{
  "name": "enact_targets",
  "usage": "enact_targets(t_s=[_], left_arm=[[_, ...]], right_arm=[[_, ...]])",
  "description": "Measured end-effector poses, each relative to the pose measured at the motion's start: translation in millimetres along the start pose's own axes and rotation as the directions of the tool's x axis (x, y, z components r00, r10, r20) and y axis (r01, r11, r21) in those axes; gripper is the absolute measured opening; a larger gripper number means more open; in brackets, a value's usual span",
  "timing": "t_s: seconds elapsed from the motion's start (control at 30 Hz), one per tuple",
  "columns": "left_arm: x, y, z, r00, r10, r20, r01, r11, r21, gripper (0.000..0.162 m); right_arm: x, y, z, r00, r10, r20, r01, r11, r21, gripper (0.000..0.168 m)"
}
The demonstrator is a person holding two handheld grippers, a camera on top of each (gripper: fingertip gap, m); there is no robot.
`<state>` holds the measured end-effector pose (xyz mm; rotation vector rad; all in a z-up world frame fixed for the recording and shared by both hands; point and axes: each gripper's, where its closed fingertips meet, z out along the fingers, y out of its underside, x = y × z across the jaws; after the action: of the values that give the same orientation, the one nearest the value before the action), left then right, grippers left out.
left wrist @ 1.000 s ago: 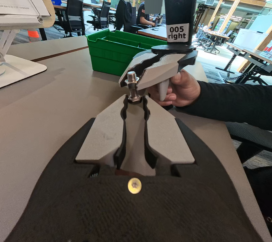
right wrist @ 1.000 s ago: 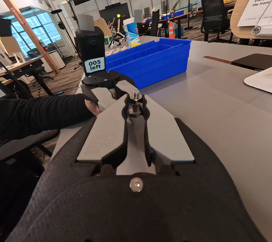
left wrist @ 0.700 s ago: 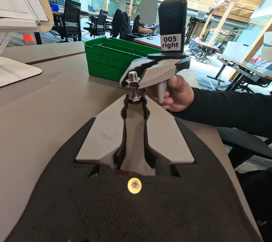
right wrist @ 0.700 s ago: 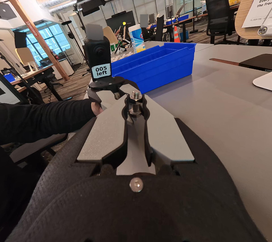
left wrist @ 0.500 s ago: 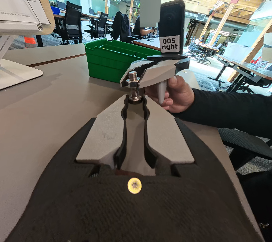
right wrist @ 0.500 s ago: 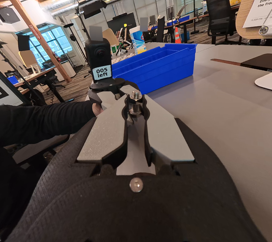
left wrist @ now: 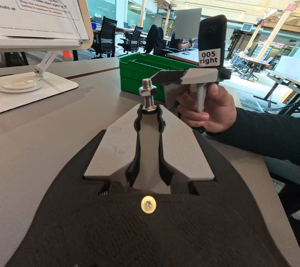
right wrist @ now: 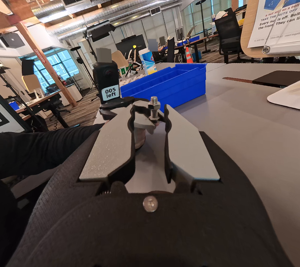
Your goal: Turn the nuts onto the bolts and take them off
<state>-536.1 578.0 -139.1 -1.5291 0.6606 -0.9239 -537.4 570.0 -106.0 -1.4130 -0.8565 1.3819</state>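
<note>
A steel bolt [left wrist: 148, 100] stands upright, thread up, with its head clamped in my left gripper [left wrist: 149, 110], which is shut on it above the grey table [left wrist: 48, 129]. A hex nut [left wrist: 147, 91] sits on the thread near the top. My right gripper [left wrist: 155, 77] is open, level, just right of the bolt's top and clear of the nut. In the right wrist view my right gripper [right wrist: 149, 111] has its jaws spread wide and empty. The bolt [right wrist: 153, 114] and nut [right wrist: 153, 106] show just beyond the tips, held by the left gripper [right wrist: 142, 123].
A green bin [left wrist: 141, 71] stands behind the bolt. A blue bin [right wrist: 164, 87] stands on the table's other side, with a wipes canister [right wrist: 148, 64] behind it. A white sign stand's base [left wrist: 32, 87] lies at the back. The table edge runs close on the person's side.
My right gripper has opened, let go of the nut and drawn back a little to the right, turning level. My left gripper still holds the bolt.
</note>
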Motion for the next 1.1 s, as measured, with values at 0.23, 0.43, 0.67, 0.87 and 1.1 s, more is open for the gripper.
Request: enact_targets(t_s=[0.23,0.43,0.67,0.87,1.1], left_arm=[[6.0,1.7,1.5,1.000,0.014,-0.018,-0.014,1.000,-0.014,0.015],[24.3,6.5,7.1,0.996,0.063,-0.066,-0.066,0.997,-0.040,0.015],[10.7,3.1,3.7,0.999,0.051,-0.007,-0.051,0.998,-0.020,0.015],[10.1,3.2,2.0,0.998,0.056,-0.006,-0.056,0.998,-0.031,0.015],[24.1,12.9,10.1,0.991,0.126,-0.034,-0.128,0.989,-0.076,0.015]], right_arm=[[-6.5,12.3,7.5,0.999,-0.038,0.011,0.038,0.998,-0.055,0.030],[-14.3,17.9,14.4,0.998,-0.041,0.041,0.044,0.997,-0.069,0.032],[0.8,8.5,5.6,0.997,-0.062,-0.047,0.060,0.997,-0.044,0.033],[-7.4,14.6,10.8,0.995,-0.097,-0.018,0.095,0.993,-0.069,0.030],[-12.1,19.0,18.0,0.996,-0.091,-0.001,0.091,0.993,-0.078,0.040]])
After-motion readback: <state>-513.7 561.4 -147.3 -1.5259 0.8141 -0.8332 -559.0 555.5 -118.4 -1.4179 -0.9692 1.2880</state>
